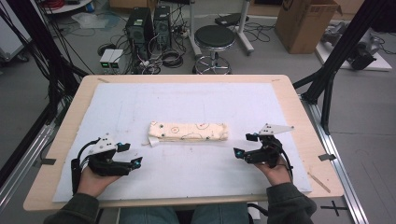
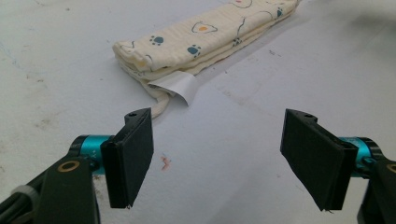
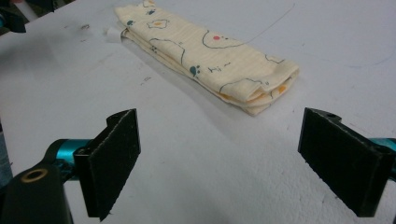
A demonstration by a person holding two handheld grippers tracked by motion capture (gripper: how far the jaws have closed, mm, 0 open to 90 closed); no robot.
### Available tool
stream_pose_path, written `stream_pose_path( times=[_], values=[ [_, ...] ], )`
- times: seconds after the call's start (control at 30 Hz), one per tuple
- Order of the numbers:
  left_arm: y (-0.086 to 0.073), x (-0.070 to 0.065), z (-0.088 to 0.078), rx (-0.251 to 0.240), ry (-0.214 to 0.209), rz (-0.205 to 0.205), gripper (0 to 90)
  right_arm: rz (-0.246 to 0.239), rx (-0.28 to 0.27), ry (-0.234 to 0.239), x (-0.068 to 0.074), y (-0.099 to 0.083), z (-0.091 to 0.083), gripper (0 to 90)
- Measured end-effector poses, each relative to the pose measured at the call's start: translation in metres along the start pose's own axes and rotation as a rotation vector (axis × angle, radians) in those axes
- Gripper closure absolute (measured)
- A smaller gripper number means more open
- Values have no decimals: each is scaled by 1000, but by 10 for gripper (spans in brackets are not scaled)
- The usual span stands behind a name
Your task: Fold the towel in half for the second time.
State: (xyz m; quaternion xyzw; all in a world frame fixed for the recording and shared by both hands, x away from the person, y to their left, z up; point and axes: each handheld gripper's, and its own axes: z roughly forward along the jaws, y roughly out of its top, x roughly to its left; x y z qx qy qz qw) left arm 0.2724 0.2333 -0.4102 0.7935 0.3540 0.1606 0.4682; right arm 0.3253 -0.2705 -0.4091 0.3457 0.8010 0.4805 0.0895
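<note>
A cream cloth with small printed animals (image 1: 188,132) lies folded into a long strip at the middle of the white mat (image 1: 187,177). A white label (image 2: 175,86) sticks out at the cloth's (image 2: 205,35) left end. My left gripper (image 1: 130,154) rests open on the mat, a little to the front left of the cloth. My right gripper (image 1: 245,144) is open too, just off the right end of the cloth (image 3: 210,56). The left gripper (image 2: 219,158) and the right gripper (image 3: 233,161) each hold nothing between the jaws.
The mat covers a wooden table (image 1: 299,107). Beyond the table stand a black stool (image 1: 214,44), computer towers (image 1: 149,28) with cables, and a cardboard box (image 1: 306,23). Black frame posts (image 1: 341,56) rise at the right.
</note>
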Motion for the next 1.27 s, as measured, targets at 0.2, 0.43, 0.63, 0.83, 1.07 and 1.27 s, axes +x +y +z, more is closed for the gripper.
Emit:
stream_pose_path(
  times=[0.2,0.43,0.63,0.83,1.07,1.27],
  values=[
    [-4,-4,-4,-2,5,4,259,2,10,-6,1,-8,-4,123],
    [-8,-7,-10,-8,14,3,256,2,11,-17,4,-15,-12,123],
    [-10,-12,-13,-12,10,11,254,5,11,-21,5,-21,-18,122],
    [-12,-13,-15,-11,11,12,254,-1,18,-27,7,-26,-22,122],
    [-13,-11,-13,-11,14,14,254,0,23,-30,6,-27,-21,122],
    [-13,-11,-11,-13,6,8,253,-12,40,-29,7,-27,-16,122]
  ],
)
